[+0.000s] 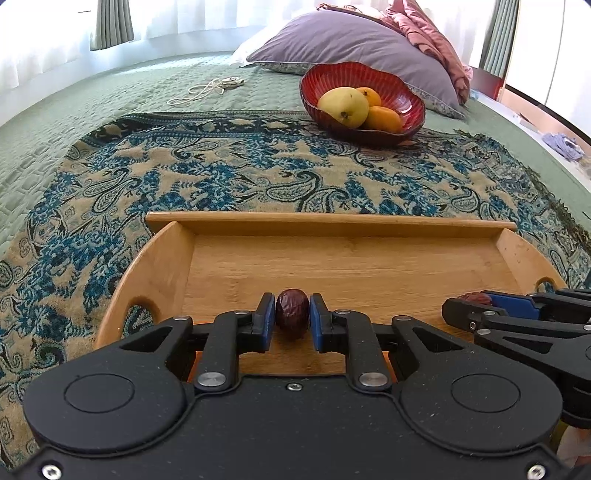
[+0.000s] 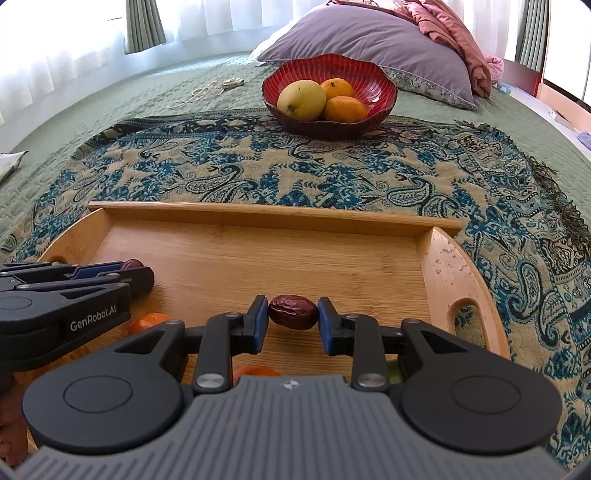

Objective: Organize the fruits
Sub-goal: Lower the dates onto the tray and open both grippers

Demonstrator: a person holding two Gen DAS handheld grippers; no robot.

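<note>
Writing: "GenRobot.AI" in white on side of L gripper point(image 2: 142, 275), read from R wrist view. Small emblem on grey ribbed body of R gripper point(image 2: 292, 317), too small to read. No other text legible.

L gripper point(image 1: 292, 314): blue pads clamped on a dark red wrinkled date point(image 1: 292, 313). Long axis runs near-far between pads, one end pointing away toward far wall of tray point(image 1: 325, 221). Pads press on its two long sides. Date sits low over tray floor, near edge; touching wood or not, can't tell.

R gripper: pads at either end of 2nd date point(image 2: 293, 312). This one lies crosswise, long axis left-right, ends toward pads. Left pad looks touching; right pad at the tip w/ maybe a sliver of gap, so gripped or just released, can't tell. In L wrist view the R gripper point(image 1: 471, 300) comes in from right, date end point(image 1: 476, 297) poking out.

Tray: bamboo, handle cut-outs both ends, on paisley throw point(image 2: 332, 173) over green quilt. Two oranges by tray's near edge, mostly hidden: one point(image 2: 147, 321) below L gripper, other point(image 2: 255, 370) under R gripper.

Far: red ribbed bowl point(image 2: 373, 83) at throw's far edge, holds mango point(image 2: 301, 99), stem end toward camera, and 2 oranges point(image 2: 343, 107) right of it. Purple pillow point(image 2: 362, 33) behind bowl. White cord point(image 2: 199, 92) on quilt, far left.
</note>
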